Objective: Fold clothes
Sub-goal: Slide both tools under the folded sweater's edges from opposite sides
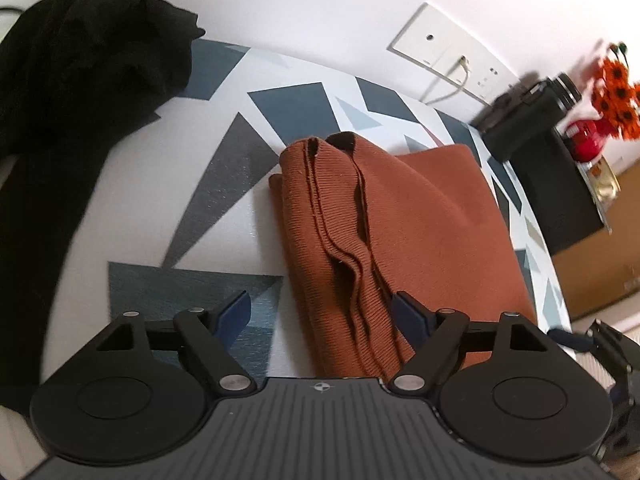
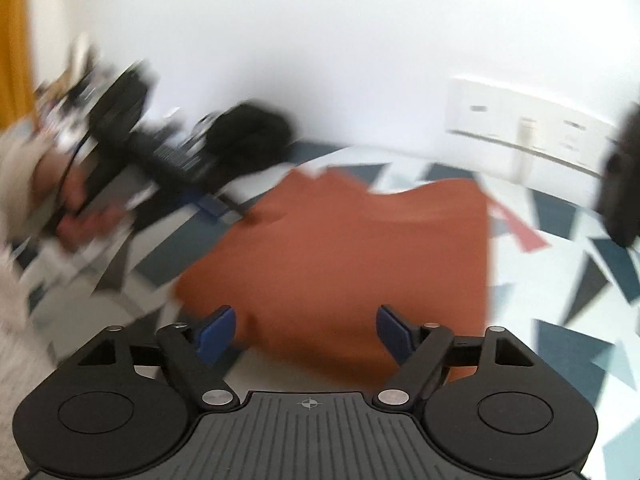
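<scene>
A rust-brown ribbed garment [image 1: 384, 228] lies folded on the table with the triangle-patterned cloth [image 1: 280, 108]. Its stacked hems run along its left side. My left gripper [image 1: 322, 312] is open just in front of it, with the folded left edge lying between the blue pads and nothing gripped. In the right wrist view, which is motion-blurred, the same garment [image 2: 360, 252] lies flat ahead of my right gripper [image 2: 306, 330], open over its near edge. The left gripper [image 2: 168, 160] shows there at the garment's far left corner. A black garment [image 1: 76, 92] lies heaped at the far left.
A white socket plate [image 1: 448, 48] with a plugged cable sits on the wall behind the table. A black box [image 1: 552, 176], a red object and orange flowers [image 1: 616, 92] crowd the right end. A person's hand [image 2: 76, 208] holds the left gripper.
</scene>
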Demonstrator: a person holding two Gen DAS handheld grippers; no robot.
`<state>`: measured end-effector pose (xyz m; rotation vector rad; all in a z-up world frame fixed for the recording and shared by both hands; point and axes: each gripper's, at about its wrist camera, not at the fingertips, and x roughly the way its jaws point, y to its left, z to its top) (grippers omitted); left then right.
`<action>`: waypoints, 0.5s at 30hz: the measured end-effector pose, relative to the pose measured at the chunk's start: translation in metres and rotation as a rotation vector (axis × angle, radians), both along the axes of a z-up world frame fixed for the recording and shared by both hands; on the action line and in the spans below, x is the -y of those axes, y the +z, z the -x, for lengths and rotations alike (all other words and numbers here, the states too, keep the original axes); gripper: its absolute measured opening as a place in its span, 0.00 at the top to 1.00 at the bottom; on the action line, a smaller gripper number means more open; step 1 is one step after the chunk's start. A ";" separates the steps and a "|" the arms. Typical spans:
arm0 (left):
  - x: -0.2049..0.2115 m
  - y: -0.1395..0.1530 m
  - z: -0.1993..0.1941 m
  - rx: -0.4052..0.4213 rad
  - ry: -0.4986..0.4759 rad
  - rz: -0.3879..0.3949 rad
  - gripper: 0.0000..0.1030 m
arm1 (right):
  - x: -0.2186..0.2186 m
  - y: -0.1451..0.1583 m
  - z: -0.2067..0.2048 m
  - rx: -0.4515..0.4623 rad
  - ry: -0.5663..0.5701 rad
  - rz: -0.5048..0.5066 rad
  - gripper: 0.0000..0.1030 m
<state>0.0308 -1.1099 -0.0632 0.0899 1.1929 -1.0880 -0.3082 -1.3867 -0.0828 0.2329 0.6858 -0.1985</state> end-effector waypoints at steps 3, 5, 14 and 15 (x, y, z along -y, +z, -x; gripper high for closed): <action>0.009 -0.002 0.007 -0.002 0.019 -0.001 0.15 | 0.034 0.000 0.005 0.040 -0.113 -0.047 0.09; 0.018 -0.004 0.012 0.006 0.021 -0.016 0.13 | 0.056 -0.007 0.004 0.047 -0.169 -0.089 0.08; 0.042 -0.021 0.029 0.030 0.055 -0.087 0.03 | 0.118 -0.057 -0.028 -0.005 -0.282 -0.289 0.07; 0.046 -0.022 0.032 0.041 0.048 -0.097 0.01 | 0.119 -0.061 -0.035 -0.032 -0.277 -0.298 0.06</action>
